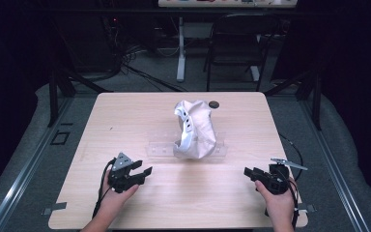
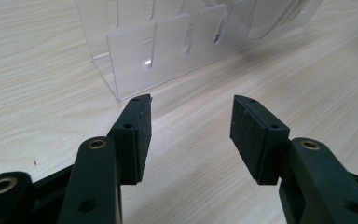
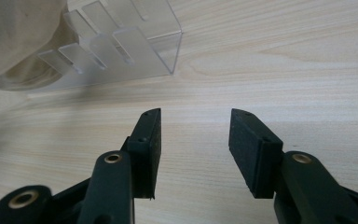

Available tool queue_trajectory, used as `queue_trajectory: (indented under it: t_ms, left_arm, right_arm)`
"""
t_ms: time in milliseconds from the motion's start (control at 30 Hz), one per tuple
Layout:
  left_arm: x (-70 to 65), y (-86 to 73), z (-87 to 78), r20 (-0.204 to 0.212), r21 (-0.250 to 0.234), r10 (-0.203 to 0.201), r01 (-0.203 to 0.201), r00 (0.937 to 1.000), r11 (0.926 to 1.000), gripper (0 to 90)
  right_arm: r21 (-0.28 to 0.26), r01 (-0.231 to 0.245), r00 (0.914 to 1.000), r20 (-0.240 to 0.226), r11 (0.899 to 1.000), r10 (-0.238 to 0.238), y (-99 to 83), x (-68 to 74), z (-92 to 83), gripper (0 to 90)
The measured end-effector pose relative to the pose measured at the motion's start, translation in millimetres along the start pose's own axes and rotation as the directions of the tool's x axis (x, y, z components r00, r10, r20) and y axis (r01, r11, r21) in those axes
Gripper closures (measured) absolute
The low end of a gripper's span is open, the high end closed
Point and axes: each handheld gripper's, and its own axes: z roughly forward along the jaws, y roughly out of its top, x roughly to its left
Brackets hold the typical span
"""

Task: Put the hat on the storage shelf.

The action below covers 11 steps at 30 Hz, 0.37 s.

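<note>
The left gripper (image 1: 142, 171) sits low over the near left part of the table (image 1: 125, 121), held in the person's left hand (image 1: 113, 191); its jaws are spread apart with nothing between them, and in the left gripper view (image 2: 191, 135) only bare wood shows in the gap; a grey three-cornered plate (image 1: 121, 160) sits on its top and a cable (image 1: 100, 193) trails back toward the table's near edge. The right gripper (image 1: 249, 171) rests over the near right part of the table in the right hand (image 1: 278, 200); its jaws are likewise spread and empty, as the right gripper view (image 3: 193, 144) shows, with the black pads (image 3: 248, 149) facing each other across plain tabletop. Both grippers point inward, toward the middle of the table.

In the middle of the table stands a clear plastic rack (image 1: 162, 147), long and low, with upright slotted dividers; the left gripper view shows its near end (image 2: 154, 56) just beyond the jaw tips, and the right gripper view shows its other end (image 3: 140, 42) a little farther off. A crumpled white cloth (image 1: 195, 130) is heaped on the rack and rises well above it; its edge shows at the upper left of the right gripper view (image 3: 14, 32). A small dark round thing (image 1: 214, 104) lies on the table just behind the cloth. Beyond the table stand a folding chair (image 1: 236, 43) and a white desk leg (image 1: 180, 48) on the floor.
</note>
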Motion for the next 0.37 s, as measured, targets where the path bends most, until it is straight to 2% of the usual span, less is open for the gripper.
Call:
queue_trajectory:
  t_ms: [167,233,367]
  left_arm:
    - [-4.8,0.8,3.3,0.002,-0.007,0.013,-0.013,0.9999,0.9999,49.3]
    - [-7.2,1.7,5.2,0.007,-0.009,0.021,-0.021,0.9997,0.9997,49.5]
    - [-13.6,8.1,14.3,0.032,-0.020,0.011,-0.011,0.9994,0.9997,49.7]
  right_arm:
    - [-0.041,0.028,0.9990,0.036,0.999,-0.027,-4.9,-2.4,-0.2,51.9]
    - [-0.049,0.058,0.9970,0.055,0.997,-0.055,-7.3,-2.5,0.9,51.5]
    - [-0.055,0.090,0.9937,0.073,0.994,-0.086,-11.5,-2.3,4.7,50.2]
